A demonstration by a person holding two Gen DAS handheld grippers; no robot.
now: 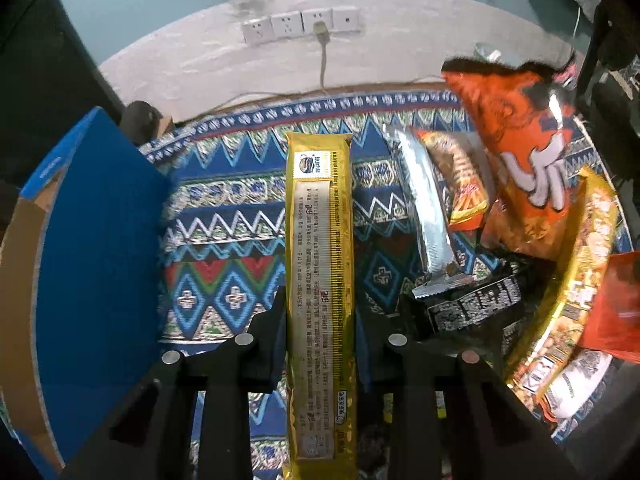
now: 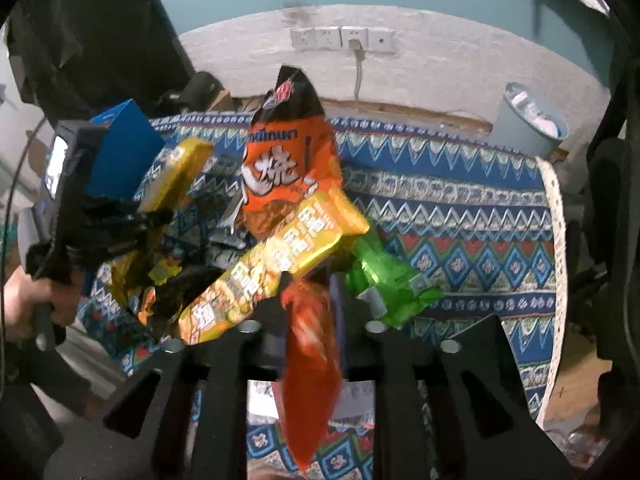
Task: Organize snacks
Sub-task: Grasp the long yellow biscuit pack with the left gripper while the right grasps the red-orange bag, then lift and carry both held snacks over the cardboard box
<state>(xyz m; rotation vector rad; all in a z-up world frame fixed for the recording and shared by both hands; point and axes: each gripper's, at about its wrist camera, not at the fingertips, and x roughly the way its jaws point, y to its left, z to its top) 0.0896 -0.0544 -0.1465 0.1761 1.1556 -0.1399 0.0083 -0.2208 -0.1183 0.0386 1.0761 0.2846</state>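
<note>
My left gripper [image 1: 320, 312] is shut on a long gold cracker pack [image 1: 320, 260], held above the patterned cloth; the pack [image 2: 176, 172] and the left gripper [image 2: 120, 216] also show in the right wrist view. A blue cardboard box [image 1: 92, 248] stands just left of it, seen too in the right wrist view [image 2: 124, 156]. My right gripper [image 2: 310, 296] is shut on a red-orange snack packet [image 2: 312, 368]. In front of it lie an orange chip bag [image 2: 288, 172], a yellow noodle pack [image 2: 276, 264] and a green packet [image 2: 384, 276].
The snack pile in the left wrist view holds the orange chip bag [image 1: 524, 152], a silver-edged packet [image 1: 432, 216], a black pack [image 1: 476, 304] and the yellow pack [image 1: 572, 292]. A pale blue bin [image 2: 528, 120] stands beyond the patterned cloth [image 2: 460, 220]. Wall sockets [image 1: 300, 24] are behind.
</note>
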